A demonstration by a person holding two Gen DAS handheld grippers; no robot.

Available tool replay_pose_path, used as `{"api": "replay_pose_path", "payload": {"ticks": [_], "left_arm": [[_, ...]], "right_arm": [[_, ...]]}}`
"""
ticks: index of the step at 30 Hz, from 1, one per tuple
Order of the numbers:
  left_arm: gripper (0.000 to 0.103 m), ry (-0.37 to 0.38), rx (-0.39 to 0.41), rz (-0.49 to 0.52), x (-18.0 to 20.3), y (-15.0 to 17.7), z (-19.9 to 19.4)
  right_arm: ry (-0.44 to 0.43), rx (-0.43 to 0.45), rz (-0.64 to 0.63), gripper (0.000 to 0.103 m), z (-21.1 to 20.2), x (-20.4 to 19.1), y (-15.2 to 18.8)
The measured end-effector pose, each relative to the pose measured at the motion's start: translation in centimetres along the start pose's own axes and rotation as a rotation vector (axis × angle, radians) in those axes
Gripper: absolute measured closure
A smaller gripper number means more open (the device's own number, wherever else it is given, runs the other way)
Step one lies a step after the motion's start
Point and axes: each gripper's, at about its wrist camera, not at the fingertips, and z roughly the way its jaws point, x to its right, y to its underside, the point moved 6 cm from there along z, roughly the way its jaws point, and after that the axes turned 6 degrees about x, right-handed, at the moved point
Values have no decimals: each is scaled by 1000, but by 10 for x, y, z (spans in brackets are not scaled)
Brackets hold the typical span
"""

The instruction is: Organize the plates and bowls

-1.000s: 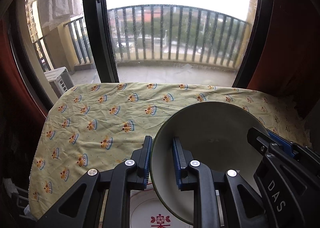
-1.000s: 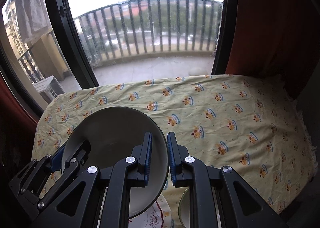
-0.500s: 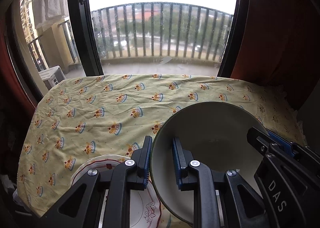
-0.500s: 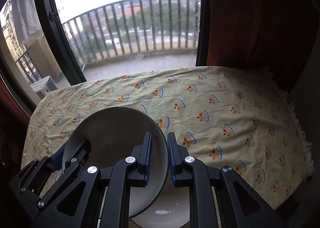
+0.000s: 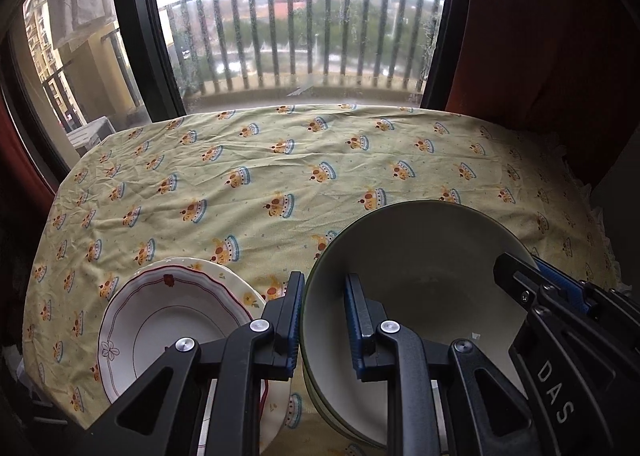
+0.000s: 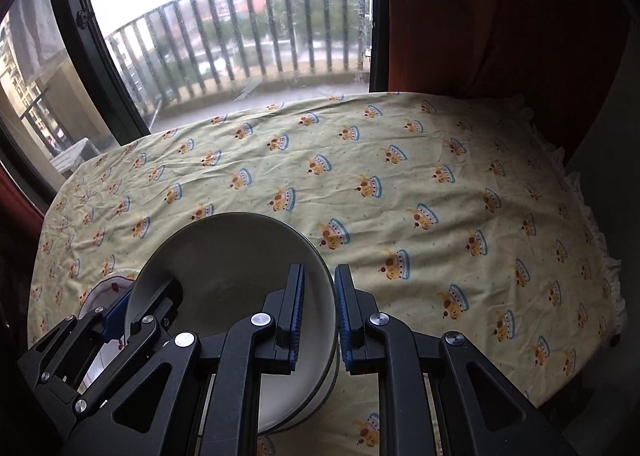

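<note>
Taking the green-rimmed bowl (image 5: 420, 268) as the landmark: to its left, on the yellow crown-print tablecloth (image 5: 280, 175), sits a white scalloped plate with a red line (image 5: 168, 316), resting on a pale yellow plate (image 5: 236, 284) whose edge shows behind it. The bowl itself is held above the cloth, tilted, near the table's front edge. The left gripper (image 5: 323, 320) is clamped on the bowl's left rim, one blue pad outside the wall and one inside, its jaws nearly closed. The right gripper (image 6: 319, 316) pinches the opposite, right rim in the same way, jaws drawn tight on the wall. In the right wrist view a second bowl (image 6: 316, 396) appears directly beneath the held one, just under it; contact cannot be told. Right of the bowl lies bare tablecloth, with a dark red curtain (image 6: 500, 15) beyond it.
</note>
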Motion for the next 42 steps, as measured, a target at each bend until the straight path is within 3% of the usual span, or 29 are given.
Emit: {"api": "replay_pose_path", "payload": {"ticks": [22,30,31,36,39,41,42], "left_arm": [[86,-51,-95,11,-7,33,25],[86,-39,-65,47,-1,34,23],[86,-26,-70,55,-1,35,23],[67,59,-117,75,-1,45,27],[57,94,-124,90,-3,47,27],[44,129,-143,82,-4,52,29],[42,150,-153,76,-5,54,30]], "right_arm": [[-1,-79,-51,84,31,-5,31],[-1,-70,-40,84,35,-1,35],[3,-68,-39,82,35,-1,36],[12,-75,-26,74,31,-4,46],[-6,-92,40,57,31,-3,53],[39,-94,76,46,27,0,58],[54,-92,81,37,24,0,60]]}}
